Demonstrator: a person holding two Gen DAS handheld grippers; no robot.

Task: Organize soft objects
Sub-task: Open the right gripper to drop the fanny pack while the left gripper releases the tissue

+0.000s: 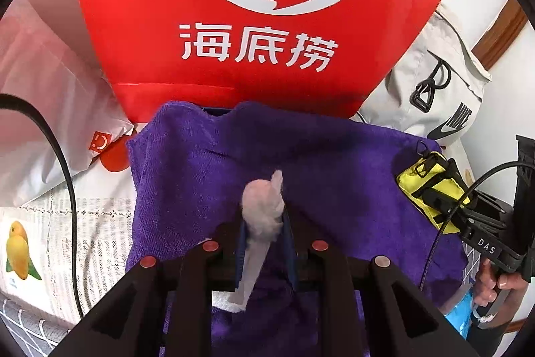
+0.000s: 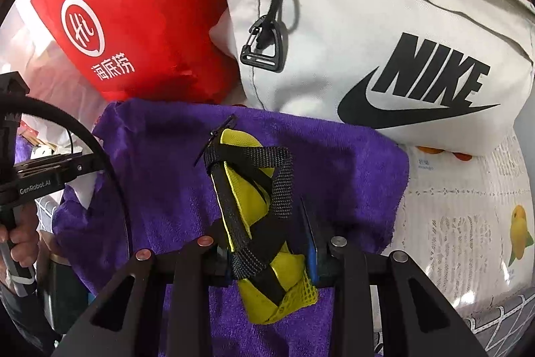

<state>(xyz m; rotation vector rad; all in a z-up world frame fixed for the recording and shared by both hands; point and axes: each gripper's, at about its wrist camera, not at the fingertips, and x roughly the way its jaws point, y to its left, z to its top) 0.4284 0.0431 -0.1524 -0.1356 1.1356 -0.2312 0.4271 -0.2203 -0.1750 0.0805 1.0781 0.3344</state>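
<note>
two hand-held grippers are seen above a purple towel (image 1: 334, 163). a white fluffy wad (image 1: 262, 206) is clamped in the left hand-held gripper (image 1: 264, 243). a yellow strapped pouch (image 2: 254, 206) is clamped in the right hand-held gripper (image 2: 267, 243). red bag (image 1: 234, 22) and grey nike bag (image 2: 367, 22) are behind the towel.

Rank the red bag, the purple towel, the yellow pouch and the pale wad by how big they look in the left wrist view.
1. red bag
2. purple towel, close behind it; it lies nearer the camera, so I wouldn't rank these two firmly
3. yellow pouch
4. pale wad, similar in apparent size to the pouch but nearer
</note>
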